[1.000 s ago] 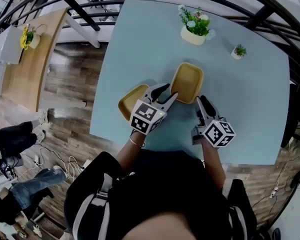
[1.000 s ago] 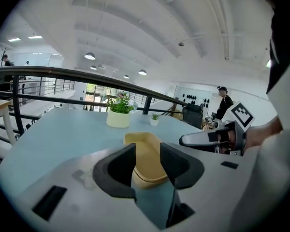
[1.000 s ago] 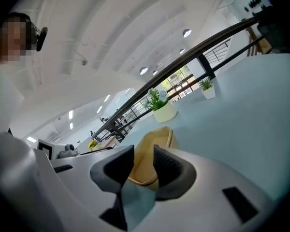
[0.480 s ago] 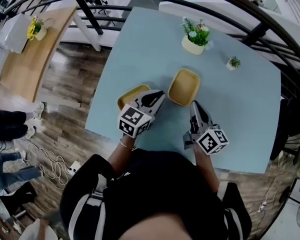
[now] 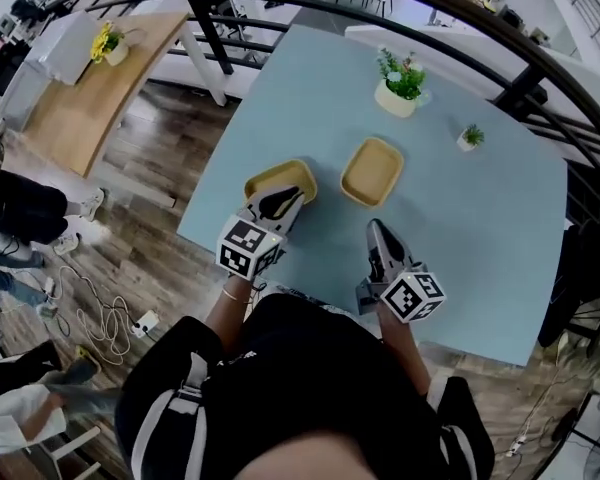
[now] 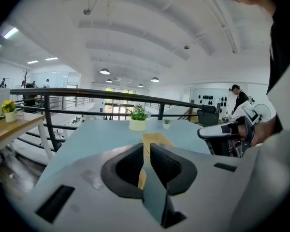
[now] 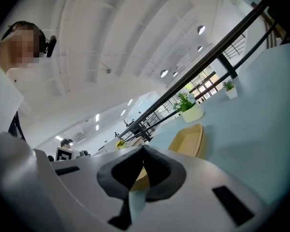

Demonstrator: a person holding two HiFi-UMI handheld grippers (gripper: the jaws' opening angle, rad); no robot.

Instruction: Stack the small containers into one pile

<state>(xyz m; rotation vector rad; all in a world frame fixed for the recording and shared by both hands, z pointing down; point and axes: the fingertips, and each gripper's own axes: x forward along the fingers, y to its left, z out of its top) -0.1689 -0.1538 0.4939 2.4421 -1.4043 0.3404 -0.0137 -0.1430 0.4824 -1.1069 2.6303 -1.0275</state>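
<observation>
The jaws of the left gripper [image 5: 283, 201] had just been closing. In the head view they sat on the near rim of the left container [image 5: 280, 176], which was just beside the right container [image 5: 372, 171] on the blue bench [image 5: 480, 228], the two not touching. Whether its base had left the bench I could not tell. The right gripper [image 5: 378, 231] hung short of the right container, touching nothing.

In the left gripper view the pads [image 6: 125, 170] stood almost together with a thin yellow strip of wall between them, so I judged the left container pinched by its rim.

In the right gripper view the jaws met at their tips with nothing between. The right container lay ahead, a potted plant [image 7: 192, 112] beyond it.

The step looked like nesting the left container into the right one. A one-edge pinch lets the far side droop, so it should be raised clear of the other rim, kept level, centred, lowered until seated, and only then released.
</observation>
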